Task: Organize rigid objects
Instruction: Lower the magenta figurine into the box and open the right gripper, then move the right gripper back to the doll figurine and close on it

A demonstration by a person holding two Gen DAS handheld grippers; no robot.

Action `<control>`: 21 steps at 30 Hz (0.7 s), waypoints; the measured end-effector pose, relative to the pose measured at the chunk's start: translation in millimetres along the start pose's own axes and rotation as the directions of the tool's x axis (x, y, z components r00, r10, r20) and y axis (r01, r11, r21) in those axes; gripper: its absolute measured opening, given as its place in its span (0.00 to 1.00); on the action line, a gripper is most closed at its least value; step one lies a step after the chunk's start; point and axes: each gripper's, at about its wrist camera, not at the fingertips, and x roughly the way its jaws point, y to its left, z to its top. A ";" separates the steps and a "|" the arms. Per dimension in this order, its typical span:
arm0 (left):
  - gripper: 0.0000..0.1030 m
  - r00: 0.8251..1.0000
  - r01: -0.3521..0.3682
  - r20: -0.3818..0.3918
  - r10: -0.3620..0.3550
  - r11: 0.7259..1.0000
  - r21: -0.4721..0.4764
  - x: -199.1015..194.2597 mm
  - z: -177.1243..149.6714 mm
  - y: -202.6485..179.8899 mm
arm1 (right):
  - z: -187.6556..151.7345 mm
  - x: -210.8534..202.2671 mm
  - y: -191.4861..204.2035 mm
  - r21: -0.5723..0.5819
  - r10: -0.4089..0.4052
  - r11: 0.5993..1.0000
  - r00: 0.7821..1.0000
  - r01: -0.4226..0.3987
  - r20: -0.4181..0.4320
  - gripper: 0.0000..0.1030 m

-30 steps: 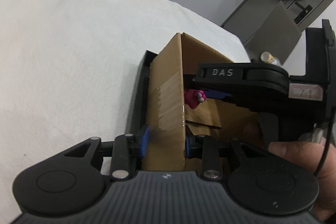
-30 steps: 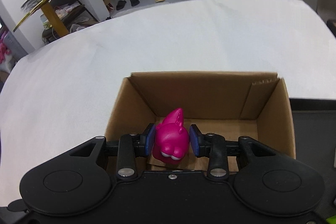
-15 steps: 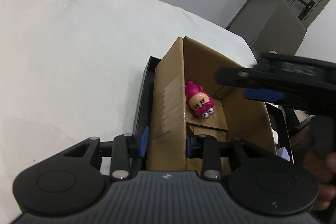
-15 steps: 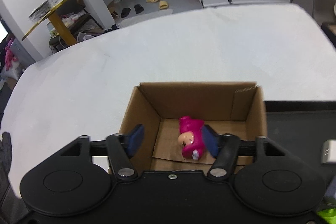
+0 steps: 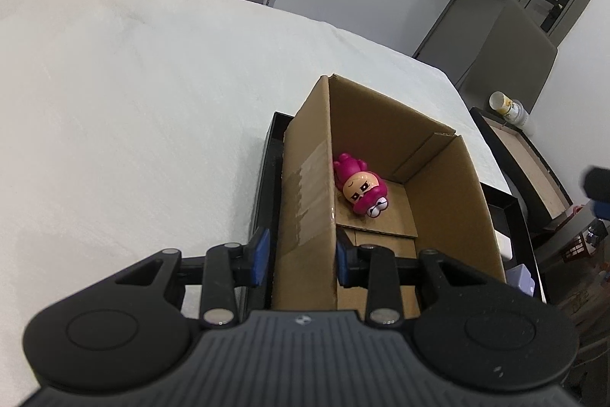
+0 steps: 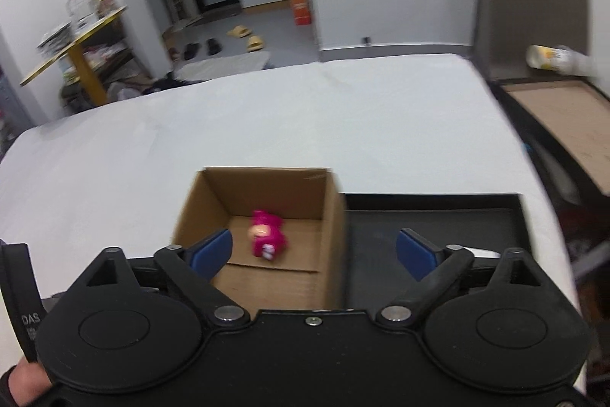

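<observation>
A brown cardboard box stands open on the white table, partly over a black tray. A pink toy figure lies on its back on the box floor. My left gripper is shut on the box's near left wall, one blue pad on each side. In the right wrist view the box and the toy sit below my right gripper, which is open, empty and raised above the box and the tray.
The white table spreads wide to the left and beyond the box. A dark side table with a brown top and a bottle stands past the right edge. A grey chair is behind it.
My right gripper let go of the pink toy, opened wide and rose up and back out of the box. The toy now lies on the box floor. My left gripper kept its hold on the box wall.
</observation>
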 end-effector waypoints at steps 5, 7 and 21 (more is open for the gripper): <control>0.32 1.000 0.010 -0.008 -0.010 1.000 -0.008 -3.9 2.1 2.4 | -16.3 -22.0 -16.6 0.024 -0.048 0.999 0.999 0.048 0.000 0.94; 0.32 1.000 0.017 -0.015 -0.017 1.000 -0.020 -5.7 4.1 4.3 | -23.5 -30.9 -25.3 0.049 -0.060 0.997 0.998 0.060 -0.003 0.94; 0.63 0.999 0.001 0.032 -0.002 1.000 0.021 -22.1 4.3 0.1 | -70.2 -61.2 -73.3 0.165 -0.226 0.959 0.973 0.231 -0.052 1.00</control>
